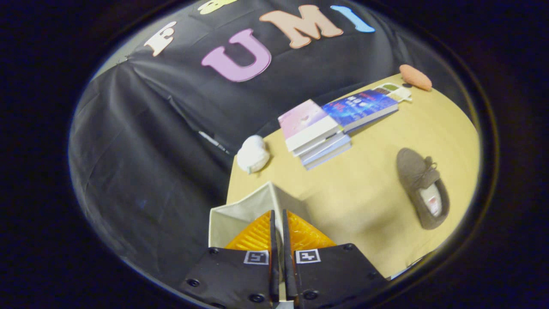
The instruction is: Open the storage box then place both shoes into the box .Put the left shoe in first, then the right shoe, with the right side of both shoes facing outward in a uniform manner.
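A tan bench (369, 201) carries a cream storage box (240, 214) at its near corner. The claw (278, 231) pinches the box's edge, fingers nearly together. Beyond lie stacked books (317, 133); a brown shoe (422, 189) sits well apart; a white bundle (253, 154) lies near the books.

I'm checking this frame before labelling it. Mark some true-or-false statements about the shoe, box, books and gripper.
1. The brown suede shoe lies on the tan table. True.
2. That shoe is inside the beige fabric storage box. False: it lies on the table, apart from the box.
3. The gripper has its fingers nearly together at the box's thin wall. True.
4. The stacked books sit inside the box. False: they rest on the table beyond it.
5. An orange object lies on the far table edge. True.
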A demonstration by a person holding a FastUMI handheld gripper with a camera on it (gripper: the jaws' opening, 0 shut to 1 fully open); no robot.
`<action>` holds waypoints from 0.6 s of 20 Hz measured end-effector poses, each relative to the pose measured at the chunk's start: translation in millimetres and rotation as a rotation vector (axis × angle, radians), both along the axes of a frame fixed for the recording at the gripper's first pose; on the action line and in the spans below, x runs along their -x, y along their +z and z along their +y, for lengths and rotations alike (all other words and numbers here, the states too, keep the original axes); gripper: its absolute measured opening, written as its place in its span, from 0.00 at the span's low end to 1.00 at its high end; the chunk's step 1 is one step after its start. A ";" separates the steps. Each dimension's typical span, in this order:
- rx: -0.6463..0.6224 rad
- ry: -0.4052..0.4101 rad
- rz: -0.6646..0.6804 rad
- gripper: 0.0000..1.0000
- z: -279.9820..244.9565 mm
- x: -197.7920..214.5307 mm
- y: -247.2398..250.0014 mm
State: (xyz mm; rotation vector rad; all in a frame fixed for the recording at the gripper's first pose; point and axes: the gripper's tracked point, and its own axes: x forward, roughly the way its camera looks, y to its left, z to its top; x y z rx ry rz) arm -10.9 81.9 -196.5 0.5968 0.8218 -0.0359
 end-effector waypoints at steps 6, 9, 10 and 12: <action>0.097 -0.155 -0.008 0.09 -107.9 -0.9 -5.2; 0.172 -0.207 0.016 0.09 -160.7 12.1 -20.5; 0.197 -0.223 0.028 0.09 -177.7 17.6 -28.3; 0.233 -0.251 0.054 0.09 -205.5 28.9 -43.5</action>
